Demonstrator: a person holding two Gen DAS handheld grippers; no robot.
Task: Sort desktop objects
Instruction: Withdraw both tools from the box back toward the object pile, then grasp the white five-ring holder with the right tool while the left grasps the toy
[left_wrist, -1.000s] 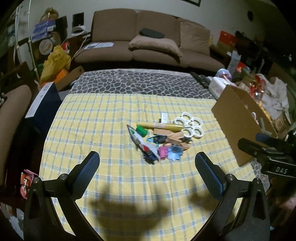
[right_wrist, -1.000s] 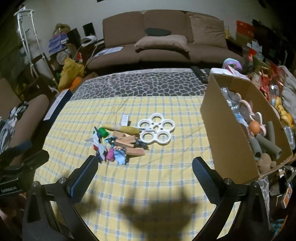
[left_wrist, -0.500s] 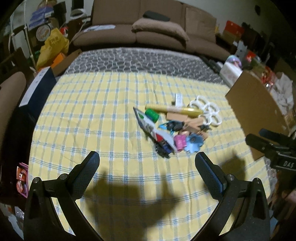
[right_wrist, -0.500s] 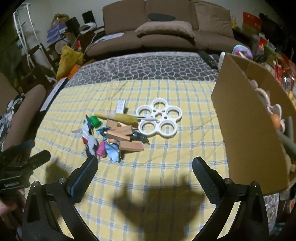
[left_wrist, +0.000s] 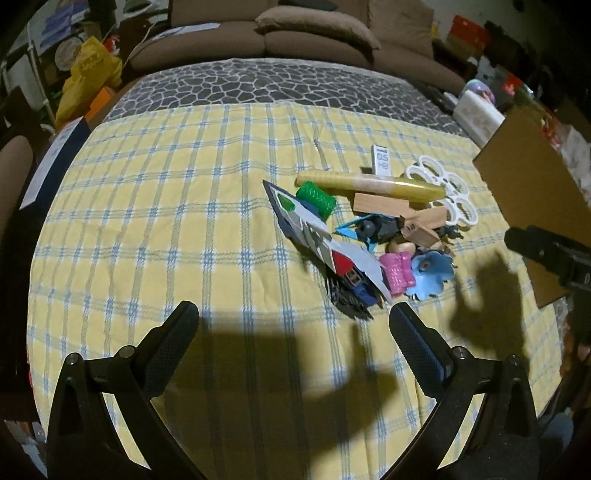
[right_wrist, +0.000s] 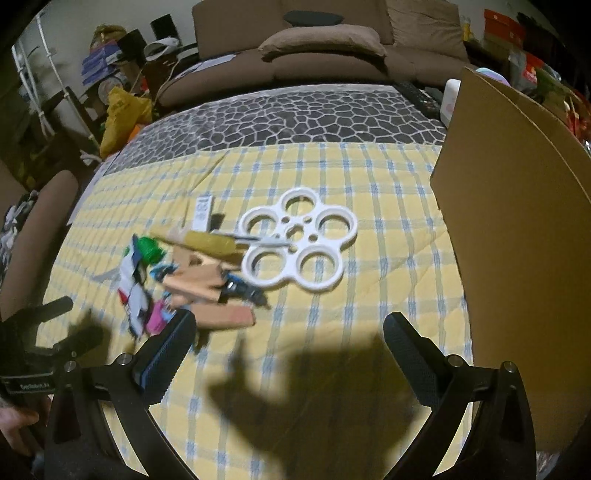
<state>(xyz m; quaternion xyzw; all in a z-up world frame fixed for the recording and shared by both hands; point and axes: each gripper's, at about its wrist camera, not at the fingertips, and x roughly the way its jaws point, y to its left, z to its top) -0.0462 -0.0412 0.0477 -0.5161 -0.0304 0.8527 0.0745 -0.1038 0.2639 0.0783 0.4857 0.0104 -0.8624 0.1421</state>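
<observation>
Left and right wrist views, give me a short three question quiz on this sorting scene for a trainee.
1. True or false: the left gripper holds the green spool.
2. What lies across the white five-ring holder: A scissors, B pink spool, C remote?
3. Fill in: the cardboard box stands to the ____ of the pile.

Key: 1 false, both the left and the right gripper are open and empty. 2 A. 3 right.

The right gripper (right_wrist: 290, 334) hangs over the yellow plaid tablecloth (right_wrist: 388, 258), jaws wide apart and empty — ahead between them lies a white plastic five-hole ring tray (right_wrist: 300, 236); beyond the left jaw, a blurred heap of small objects (right_wrist: 184, 269); right of the right jaw, a brown cardboard box (right_wrist: 517, 240)
</observation>
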